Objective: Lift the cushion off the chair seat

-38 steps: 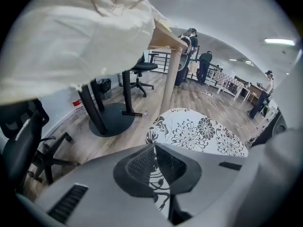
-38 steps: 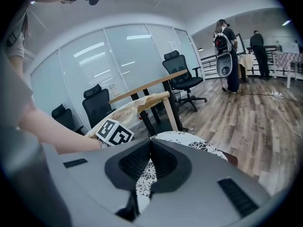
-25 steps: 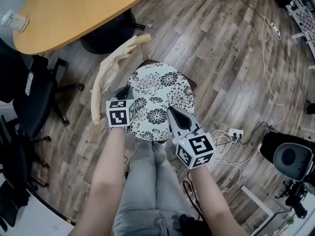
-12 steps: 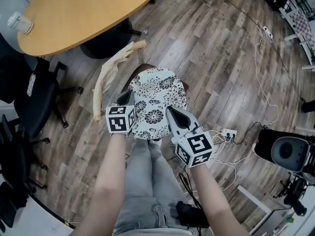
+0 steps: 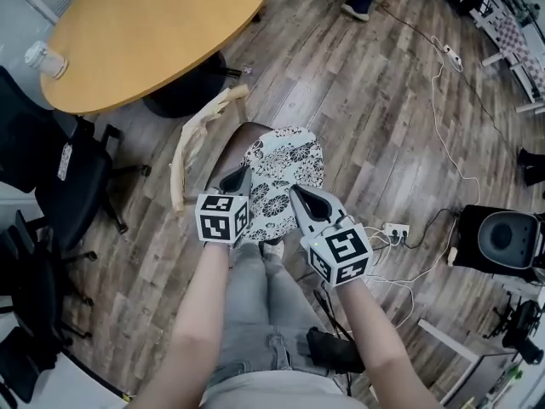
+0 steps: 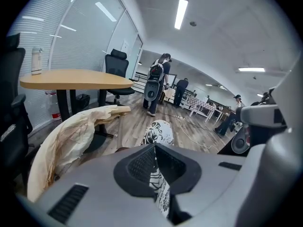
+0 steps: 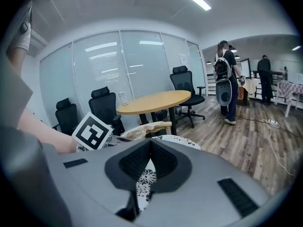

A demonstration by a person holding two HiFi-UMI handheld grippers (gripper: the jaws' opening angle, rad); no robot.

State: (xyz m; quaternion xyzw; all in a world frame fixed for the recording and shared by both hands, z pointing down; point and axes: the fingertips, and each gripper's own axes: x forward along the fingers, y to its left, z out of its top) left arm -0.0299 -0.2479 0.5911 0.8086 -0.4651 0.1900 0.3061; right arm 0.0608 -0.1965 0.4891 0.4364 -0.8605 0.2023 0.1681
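The round black-and-white floral cushion (image 5: 285, 170) hangs lifted and tilted between both grippers, above the dark chair seat (image 5: 236, 146) that shows to its left. My left gripper (image 5: 238, 179) is shut on the cushion's near left edge, and the fabric (image 6: 160, 132) runs out from between its jaws (image 6: 154, 149). On the near right edge my right gripper (image 5: 298, 196) is shut too, with the patterned cloth (image 7: 144, 179) pinched at its jaws (image 7: 151, 144). The chair's back, wrapped in beige paper (image 5: 197, 133), curves along the left.
A round wooden table (image 5: 153, 32) with a bottle (image 5: 43, 58) stands beyond the chair. Black office chairs (image 5: 64, 186) crowd the left. A power strip and white cables (image 5: 396, 228) lie on the floor to the right near a black device (image 5: 502, 241). People (image 6: 157, 82) stand farther back.
Both grippers have risen with the cushion in them. The cushion has come up off the seat and tilted steeply, and the dark seat now shows beside it.
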